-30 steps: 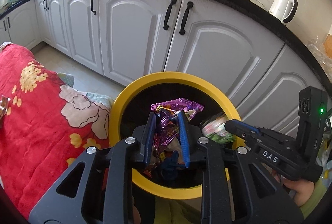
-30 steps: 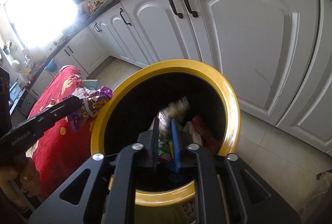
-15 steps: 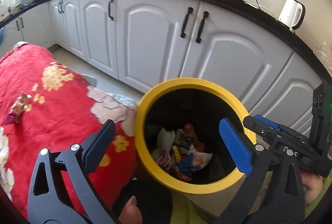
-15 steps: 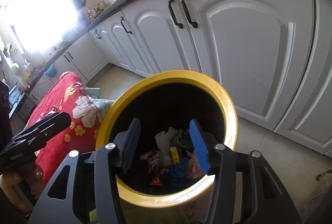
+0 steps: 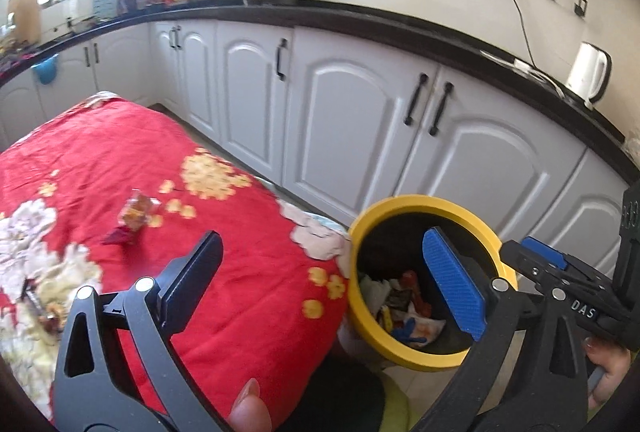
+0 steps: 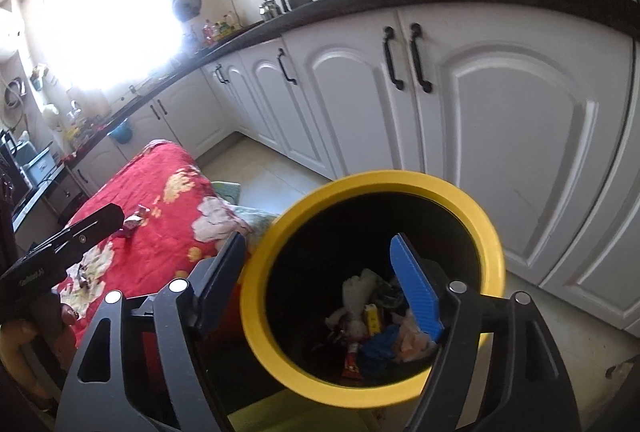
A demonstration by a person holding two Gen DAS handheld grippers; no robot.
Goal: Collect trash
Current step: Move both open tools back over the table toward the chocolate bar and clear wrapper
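Yellow-rimmed bin (image 6: pixel 256 272) holds wrappers (image 6: pixel 372 316); left gripper (image 5: pixel 320 292) spread wide and empty, right gripper (image 6: pixel 320 280) opening, empty.

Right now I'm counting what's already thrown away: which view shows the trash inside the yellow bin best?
The right wrist view: it looks almost straight down onto the trash in the bin. The left wrist view shows the trash obliquely, partly behind a blue finger.

White letters "DAS" stand on the black body of the right tongs (image 5: pixel 536 264), while a small white word on the left tongs (image 6: pixel 100 222) is too blurred to read.
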